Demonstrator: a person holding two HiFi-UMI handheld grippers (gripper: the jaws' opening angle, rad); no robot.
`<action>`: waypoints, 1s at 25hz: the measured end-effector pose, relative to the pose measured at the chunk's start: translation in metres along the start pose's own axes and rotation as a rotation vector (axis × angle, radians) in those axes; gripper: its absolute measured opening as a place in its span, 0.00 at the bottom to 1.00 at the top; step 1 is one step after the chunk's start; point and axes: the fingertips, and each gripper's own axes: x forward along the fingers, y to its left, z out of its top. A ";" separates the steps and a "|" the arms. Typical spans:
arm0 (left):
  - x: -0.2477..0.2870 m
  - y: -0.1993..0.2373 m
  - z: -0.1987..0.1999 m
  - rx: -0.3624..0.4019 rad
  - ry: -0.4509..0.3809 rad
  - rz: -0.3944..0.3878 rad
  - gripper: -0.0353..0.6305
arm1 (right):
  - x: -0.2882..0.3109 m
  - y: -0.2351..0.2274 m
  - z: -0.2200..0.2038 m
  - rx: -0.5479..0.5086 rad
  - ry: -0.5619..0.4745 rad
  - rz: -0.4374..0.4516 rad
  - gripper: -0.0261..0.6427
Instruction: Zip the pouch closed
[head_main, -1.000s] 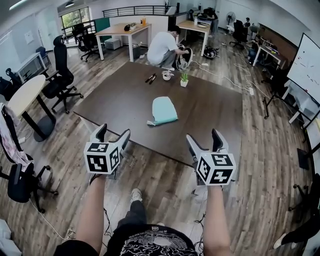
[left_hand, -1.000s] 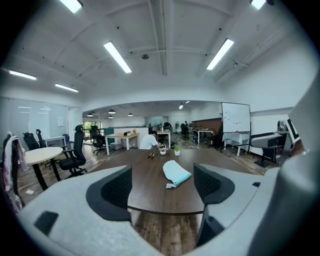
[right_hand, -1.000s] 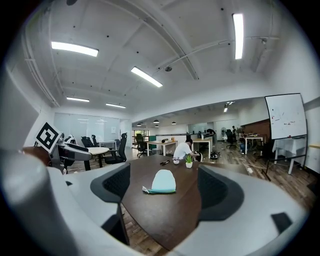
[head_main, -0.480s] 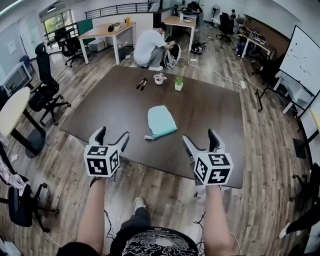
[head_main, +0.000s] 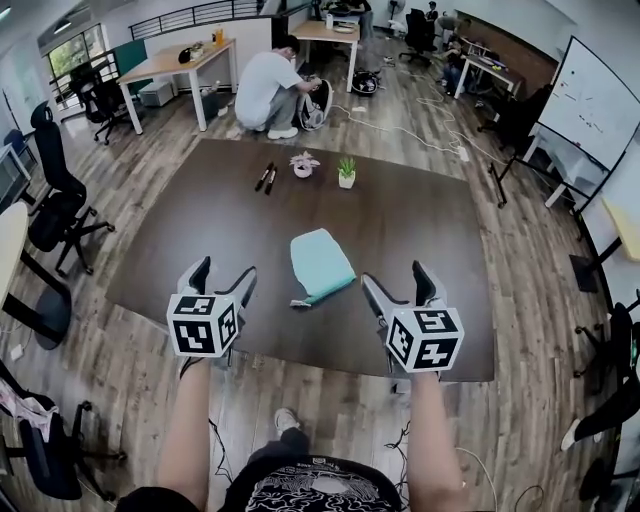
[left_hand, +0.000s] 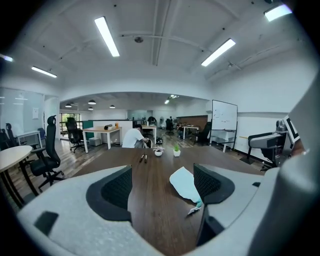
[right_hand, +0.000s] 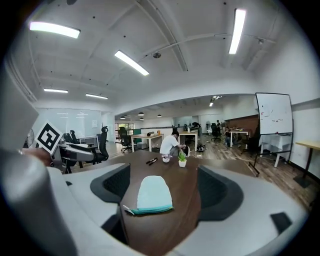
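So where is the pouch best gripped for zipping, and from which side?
Probably the small pull tab at the pouch's near left corner, approached from the near side with the open left gripper. The pouch lies flat, its straight zipper edge is nearest, and the tab sticks out there.

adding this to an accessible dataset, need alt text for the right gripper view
The right gripper, jaws open, frames a light teal pouch lying untouched on a dark table. Beyond it are a potted plant and a crouching person.

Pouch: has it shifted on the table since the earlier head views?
No. The pouch lies the same way, on the near side of the plant and pens; only the view came nearer.
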 end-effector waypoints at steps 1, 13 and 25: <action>0.007 0.004 0.002 0.002 0.003 -0.009 0.58 | 0.006 0.000 0.002 0.003 0.002 -0.008 0.64; 0.056 0.034 0.020 0.026 0.018 -0.112 0.58 | 0.047 0.012 0.022 0.008 0.008 -0.089 0.64; 0.061 0.030 0.022 0.040 0.014 -0.149 0.58 | 0.039 0.009 0.025 0.000 0.005 -0.129 0.64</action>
